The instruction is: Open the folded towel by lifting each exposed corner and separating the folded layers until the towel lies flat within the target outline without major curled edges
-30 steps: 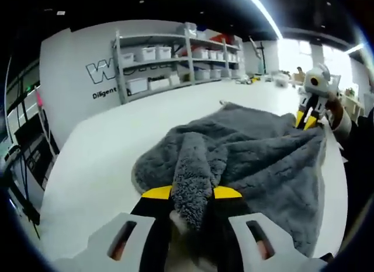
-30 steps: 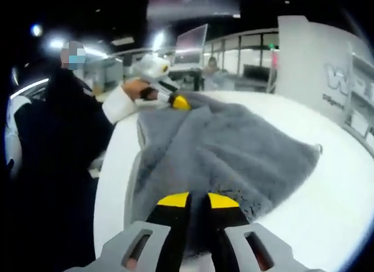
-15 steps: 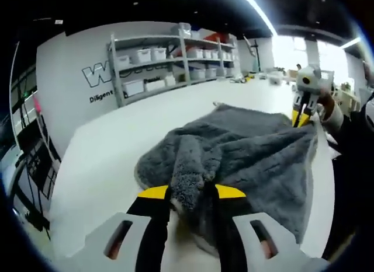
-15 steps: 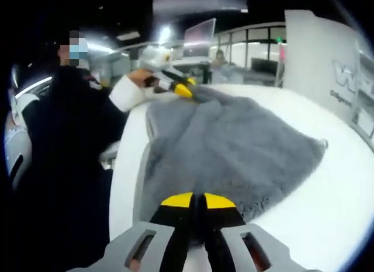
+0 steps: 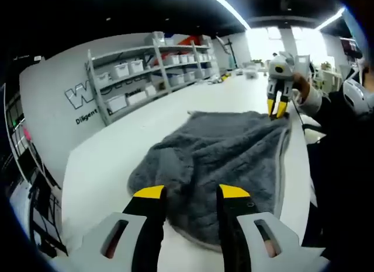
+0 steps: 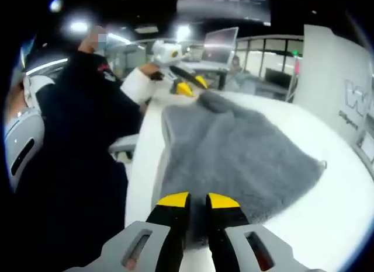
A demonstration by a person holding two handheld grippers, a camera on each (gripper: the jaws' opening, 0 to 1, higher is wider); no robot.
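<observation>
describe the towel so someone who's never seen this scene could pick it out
On the big white table in front of the wall shelves, it's the one large soft thing lying spread out. The towel is dark grey and fluffy, rumpled, with the left gripper and right gripper at opposite ends.

The white table (image 5: 117, 149) carries a grey towel (image 5: 228, 149). The towel lies spread directly on the tabletop, reaching the table's near edge.
</observation>
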